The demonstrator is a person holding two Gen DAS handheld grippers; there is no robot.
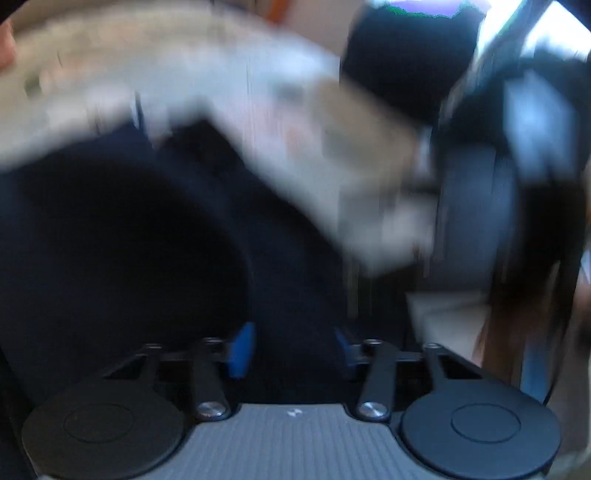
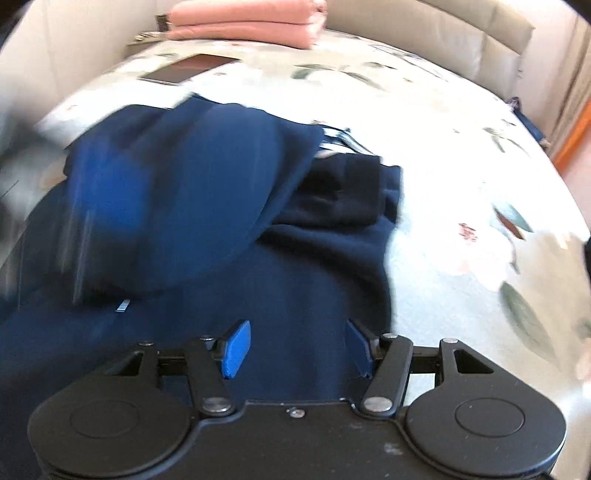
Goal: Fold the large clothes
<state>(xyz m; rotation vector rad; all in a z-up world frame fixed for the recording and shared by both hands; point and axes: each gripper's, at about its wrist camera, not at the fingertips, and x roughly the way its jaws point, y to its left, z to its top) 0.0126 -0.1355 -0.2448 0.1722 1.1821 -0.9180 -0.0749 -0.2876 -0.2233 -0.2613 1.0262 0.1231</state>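
A large navy blue garment (image 2: pixel 207 236) lies rumpled on a floral bedsheet (image 2: pixel 461 206), with a fold bulging up at the left and a darker bunched part (image 2: pixel 343 192) to the right. My right gripper (image 2: pixel 295 347) hovers just above the garment's near part, jaws open, blue pads (image 2: pixel 236 349) apart with nothing between them. In the blurred left wrist view the same dark garment (image 1: pixel 122 251) fills the lower left. My left gripper (image 1: pixel 291 350) is over it with jaws open; whether cloth lies between the pads is unclear.
Folded pink cloth (image 2: pixel 247 22) is stacked at the bed's far end beside a dark flat phone or tablet (image 2: pixel 188 68). A beige padded headboard (image 2: pixel 461 33) rings the bed. In the left wrist view a dark chair-like shape (image 1: pixel 476 206) stands at the right.
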